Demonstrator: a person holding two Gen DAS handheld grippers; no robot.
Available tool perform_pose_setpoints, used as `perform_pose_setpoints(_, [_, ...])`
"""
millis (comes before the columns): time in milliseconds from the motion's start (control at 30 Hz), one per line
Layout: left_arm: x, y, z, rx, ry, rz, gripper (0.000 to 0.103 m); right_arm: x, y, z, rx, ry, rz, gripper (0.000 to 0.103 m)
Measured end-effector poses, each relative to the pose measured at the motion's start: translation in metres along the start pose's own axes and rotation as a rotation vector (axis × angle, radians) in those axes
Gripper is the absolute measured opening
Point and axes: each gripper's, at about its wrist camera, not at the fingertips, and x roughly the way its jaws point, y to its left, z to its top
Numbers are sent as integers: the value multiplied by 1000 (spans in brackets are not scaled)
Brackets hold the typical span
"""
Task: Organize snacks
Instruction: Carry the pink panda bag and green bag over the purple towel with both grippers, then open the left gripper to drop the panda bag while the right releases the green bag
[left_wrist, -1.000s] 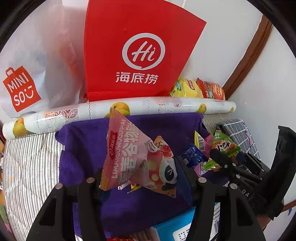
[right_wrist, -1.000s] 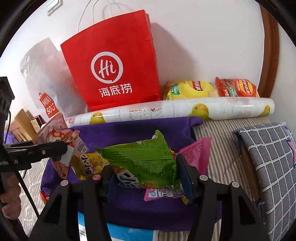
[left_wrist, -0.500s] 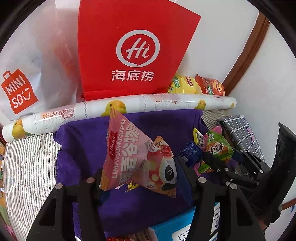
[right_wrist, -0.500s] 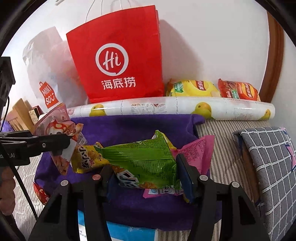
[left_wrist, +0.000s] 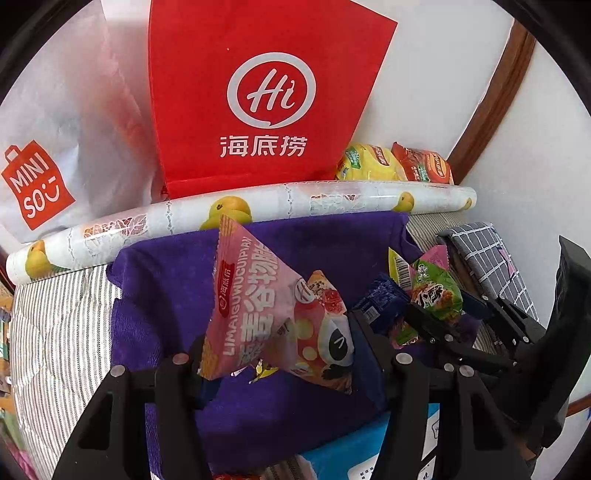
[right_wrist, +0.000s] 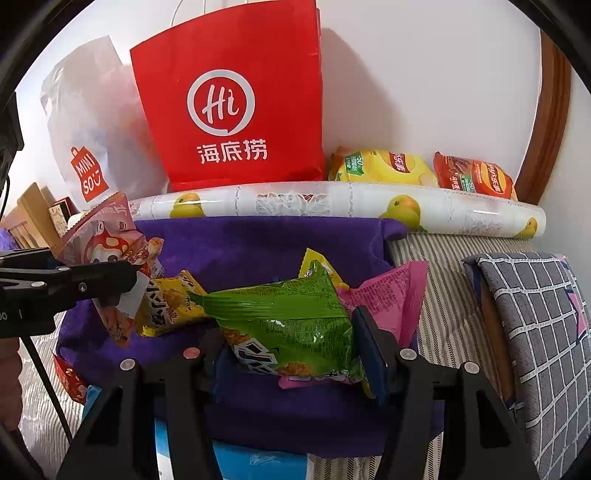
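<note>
My left hand-held gripper (left_wrist: 275, 347) clamped a pink crinkly snack packet (left_wrist: 266, 306); my right hand-held gripper (right_wrist: 286, 345) clamped a green foil snack packet (right_wrist: 291, 321), both above the purple cloth (right_wrist: 258, 243).

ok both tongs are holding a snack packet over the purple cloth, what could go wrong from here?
1. The left tongs pinch the pink packet only at its lower part, so most of the packet stands free above and may swing or slip.
2. The right tongs hold the green packet with a magenta packet right behind it; that one could get dragged along.
3. Both tongs are close together and could collide.
</note>
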Motion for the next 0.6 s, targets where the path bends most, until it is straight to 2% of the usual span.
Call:
perform_pose_setpoints(100, [1, 1, 0, -3, 2, 5, 59, 0, 0, 0, -4, 3, -1, 60])
perform_pose_setpoints(167, [3, 1, 0, -5, 4, 5, 59, 0, 0, 0, -2, 4, 5, 69])
perform_pose_setpoints(233, [4, 2, 0, -11, 5, 1, 60, -1, -2, 1, 8, 0, 8, 72])
perform_pose_setpoints(500, [3, 2, -1, -29, 16, -66, 60, -10, -13, 2, 70, -43, 46, 76])
perform_pose_setpoints(600, [4, -3, -2, -10, 17, -63, 60, -10, -14, 3, 80, -43, 46, 76])
